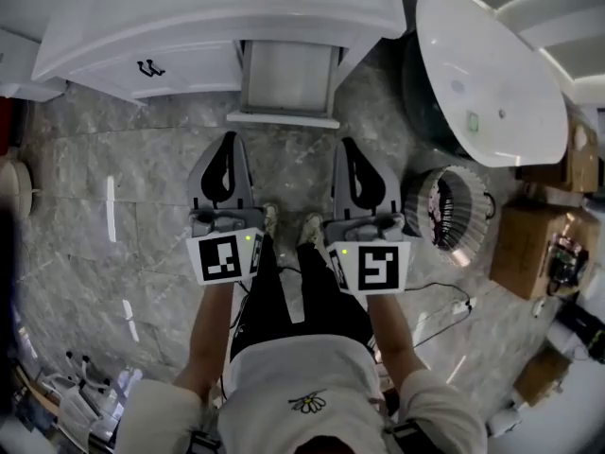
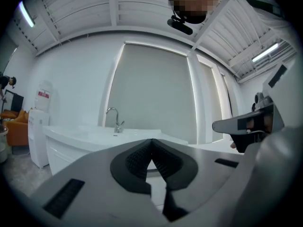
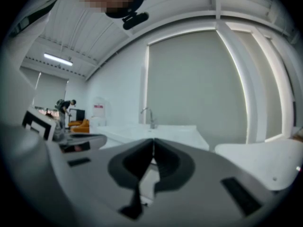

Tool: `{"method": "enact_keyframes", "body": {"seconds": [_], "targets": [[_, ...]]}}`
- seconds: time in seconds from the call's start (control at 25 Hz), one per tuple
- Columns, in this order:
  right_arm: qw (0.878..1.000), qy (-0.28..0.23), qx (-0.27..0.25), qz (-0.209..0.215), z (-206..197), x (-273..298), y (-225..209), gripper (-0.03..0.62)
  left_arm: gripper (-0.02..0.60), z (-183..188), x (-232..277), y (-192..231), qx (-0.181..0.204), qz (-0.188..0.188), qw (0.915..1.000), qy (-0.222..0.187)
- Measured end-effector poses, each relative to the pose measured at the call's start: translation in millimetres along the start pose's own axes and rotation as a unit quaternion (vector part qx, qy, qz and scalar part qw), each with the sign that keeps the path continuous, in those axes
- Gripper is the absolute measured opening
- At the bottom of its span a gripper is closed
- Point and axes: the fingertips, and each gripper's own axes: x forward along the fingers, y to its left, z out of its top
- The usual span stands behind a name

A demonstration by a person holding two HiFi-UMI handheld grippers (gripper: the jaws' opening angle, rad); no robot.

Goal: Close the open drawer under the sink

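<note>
The white vanity (image 1: pixel 113 36) with its sink stands ahead of me, and one drawer (image 1: pixel 288 78) sticks out from under it, with its white front (image 1: pixel 284 118) toward me. Both grippers hang side by side in front of the drawer and short of it. The left gripper (image 1: pixel 225 145) is shut with nothing in it, as is the right gripper (image 1: pixel 352 149). In the left gripper view the jaws (image 2: pixel 151 143) meet at the tips, below the faucet (image 2: pixel 113 119). The right gripper's jaws (image 3: pixel 153 143) are also closed tip to tip, with the faucet (image 3: pixel 150 117) beyond.
A white bathtub (image 1: pixel 492 74) stands to the right of the vanity, with a round ribbed basket (image 1: pixel 449 206) beside it. Cardboard boxes (image 1: pixel 529 244) and a cable lie at the right on the marble floor (image 1: pixel 123 178). A water dispenser (image 2: pixel 40 122) stands far left.
</note>
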Motion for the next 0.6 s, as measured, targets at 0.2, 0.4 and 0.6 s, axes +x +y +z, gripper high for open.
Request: {"method": "enact_keyframes", "body": {"seconds": [0.2,0.4,0.6], "targets": [[1.000,0.016,0.016,-0.001,-74.7,21.2,-8.8,0.029,0.020,-82.2,17.1,-0.1,-0.004,0.001,0.9996,0.027],[0.998,0.050,0.030,-0.006,-146.5,30.7,-6.8,0.029,0.020,-155.0,19.4,-5.8,-0.005,-0.009,0.9979,0.064],[0.996,0.075,0.042,-0.005,-191.5,37.7,-3.0,0.029,0.020,-217.6,23.2,-12.6,-0.018,-0.004,0.9944,0.105]]}}
